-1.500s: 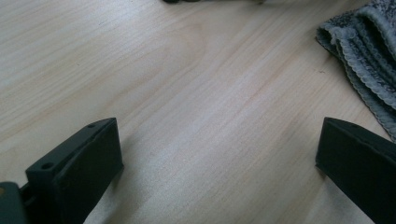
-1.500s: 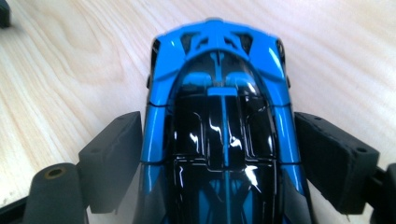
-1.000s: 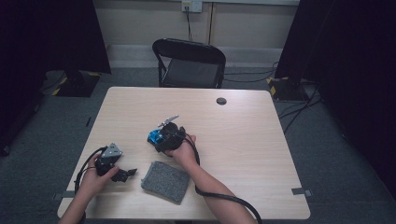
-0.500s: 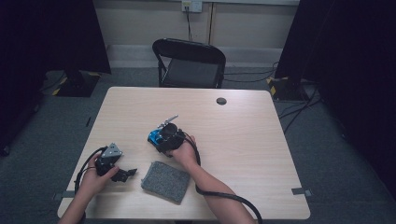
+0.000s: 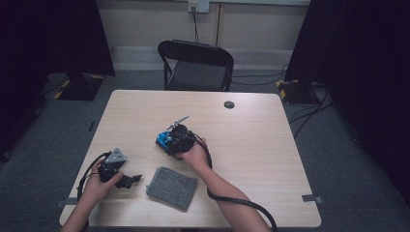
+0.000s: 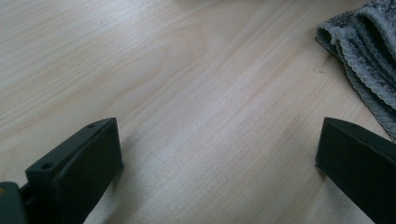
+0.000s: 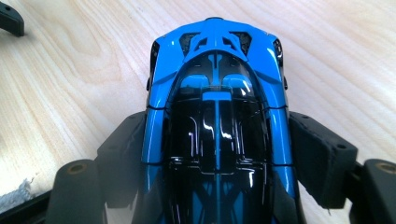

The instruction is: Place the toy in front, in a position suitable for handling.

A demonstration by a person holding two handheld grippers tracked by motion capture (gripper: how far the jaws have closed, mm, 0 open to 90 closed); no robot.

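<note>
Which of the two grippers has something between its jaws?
The right gripper: its jaws press both sides of the blue toy car. The left gripper stands open over bare table, beside the grey cloth.

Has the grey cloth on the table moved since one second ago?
No. The grey cloth lies at the same spot near the table's front edge, between the left gripper and the person's right forearm.
</note>
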